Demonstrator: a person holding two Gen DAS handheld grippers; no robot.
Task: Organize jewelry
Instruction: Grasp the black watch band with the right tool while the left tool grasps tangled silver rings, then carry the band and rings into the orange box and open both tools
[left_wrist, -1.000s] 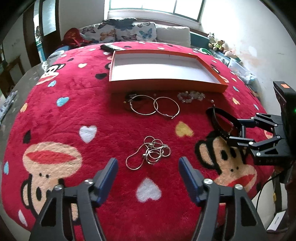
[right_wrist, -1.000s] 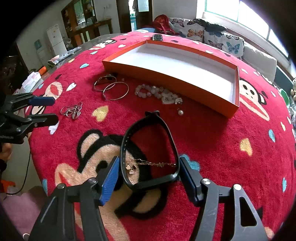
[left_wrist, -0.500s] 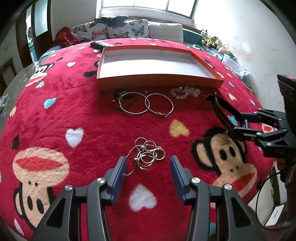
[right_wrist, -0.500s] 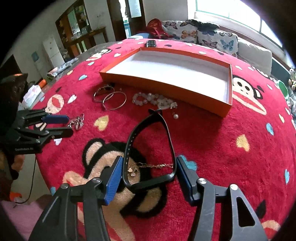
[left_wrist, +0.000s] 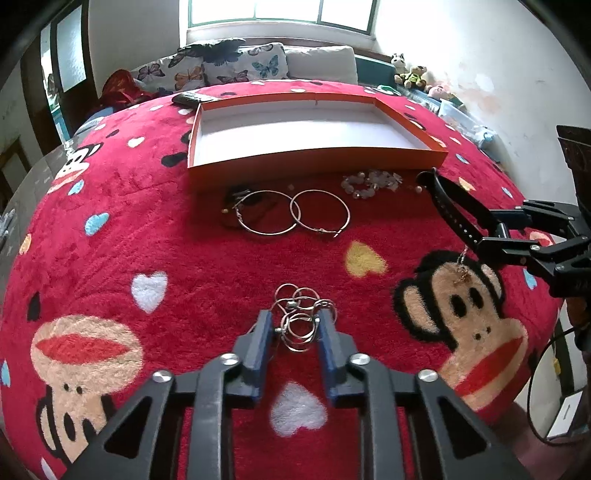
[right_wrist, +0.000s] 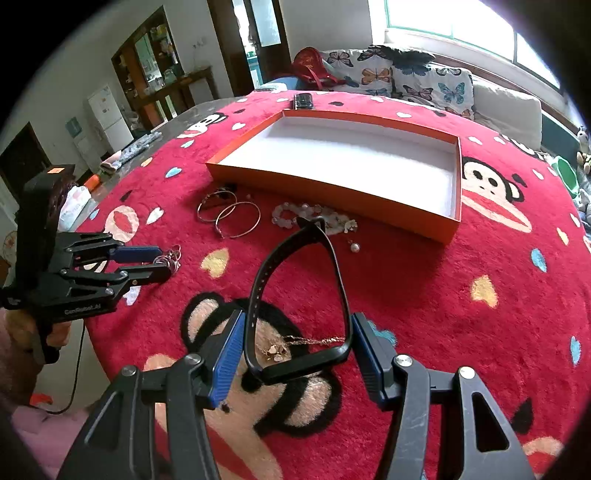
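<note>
1. A plush red blanket with monkey faces and small hearts covers the surface – the pile is thick and fuzzy.
2. A shallow orange tray with a white inside lies at the far side. Just in front of it are two thin metal hoops that overlap, and a pale beaded bracelet.
3. A tangle of silver rings on a thin chain lies near the front edge.
4. The left gripper has its blue pads at either side of that tangle and its jaws are closing – the wire loops already touch both pads.
5. The right gripper clamps a black strap loop, stiff and perforated, lifted off the blanket with its pointed end tilted towards the tray. A fine gold chain with a small pendant hangs across the loop.
</note>
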